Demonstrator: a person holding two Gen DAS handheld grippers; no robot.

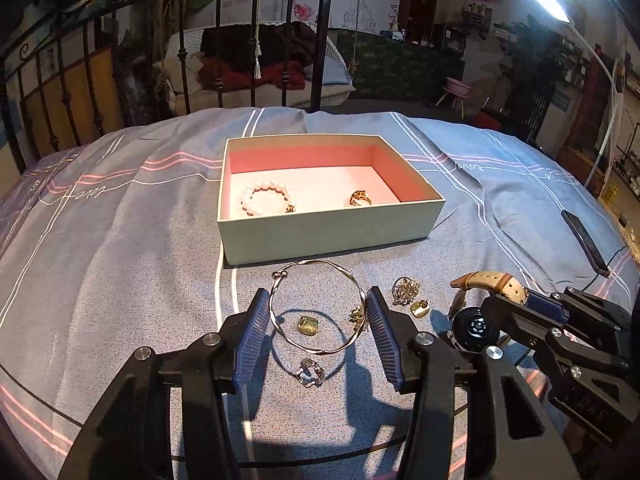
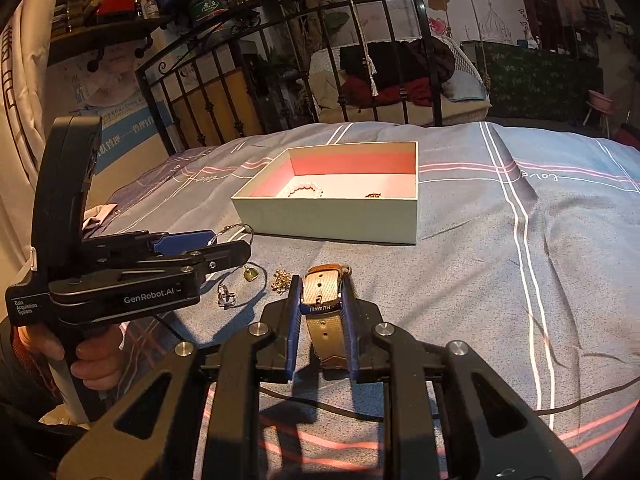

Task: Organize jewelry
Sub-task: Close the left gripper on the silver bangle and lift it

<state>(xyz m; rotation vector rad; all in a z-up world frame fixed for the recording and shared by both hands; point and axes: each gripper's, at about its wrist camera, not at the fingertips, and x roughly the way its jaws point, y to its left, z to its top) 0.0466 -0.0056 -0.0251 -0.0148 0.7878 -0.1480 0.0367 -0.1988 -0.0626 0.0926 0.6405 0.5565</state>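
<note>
A thin gold bangle (image 1: pixel 313 261) sits between the blue pads of my left gripper (image 1: pixel 318 308), which is shut on it. The bangle hangs just above the bed and throws a ring-shaped shadow below. My right gripper (image 2: pixel 322 300) is shut on the tan strap of a watch (image 2: pixel 323 292), whose round case (image 1: pixel 476 326) faces up in the left wrist view. The open pale-green box (image 1: pixel 332 228) with pink lining holds a pearl bracelet (image 1: pixel 265 189) and a gold ring (image 1: pixel 360 199). A green pendant (image 1: pixel 308 325), a silver ring (image 1: pixel 310 372) and gold pieces (image 1: pixel 405 290) lie on the bedspread.
Everything rests on a grey striped bedspread (image 1: pixel 120 260). A black flat device (image 1: pixel 586 240) with a cable lies at the bed's right edge. A black iron bed frame (image 1: pixel 256 40) stands behind the box. A hand (image 2: pixel 92 356) grips the left tool's handle.
</note>
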